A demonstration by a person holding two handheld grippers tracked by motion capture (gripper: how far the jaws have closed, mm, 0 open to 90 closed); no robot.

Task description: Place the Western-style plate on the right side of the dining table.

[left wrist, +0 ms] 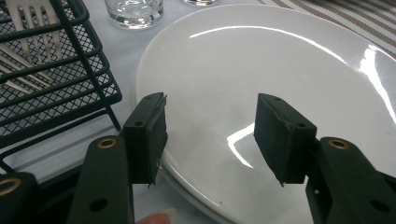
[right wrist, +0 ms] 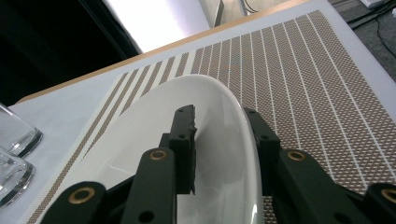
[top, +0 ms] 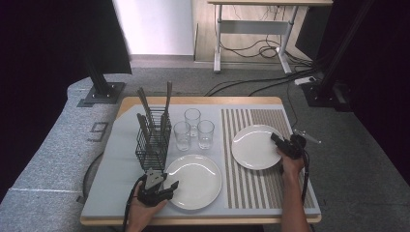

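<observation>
Two tongs, two plates. Right tongs [top: 279,141] straddle the rim of the far plate [top: 254,146] at its right edge; in the right gripper view one jaw sits inside the bowl of the plate [right wrist: 154,140], the other outside under the rim, and a sliver of gap shows at the inner pad, so I read the grip as slack, not clamped. That plate lies on the striped mat [top: 261,193], right half of the counter [top: 111,193], and looks tipped up on the tongs' side in the gripper view, though the high view cannot confirm it. Left tongs [left wrist: 210,135] stand about half wide, nothing between them, hovering over the near-left rim of the near plate [left wrist: 280,70]; in the high view they [top: 170,186] sit at that plate's [top: 196,181] left edge. Judgement on handling: glazed ceramic, stiff, fairly heavy for a two-pad pinch, slick under rubber, chips or breaks if dropped. Best hold is at the rim, one pad above and one below, pushed well in so the raised lip sits between the pads; expect the plate to swing downward from a one-sided grip, so keep lifts low and level. Beyond the plates: wire caddy [top: 153,140] with cutlery to the left, three glasses [top: 193,129] behind the near plate, close enough to knock.
</observation>
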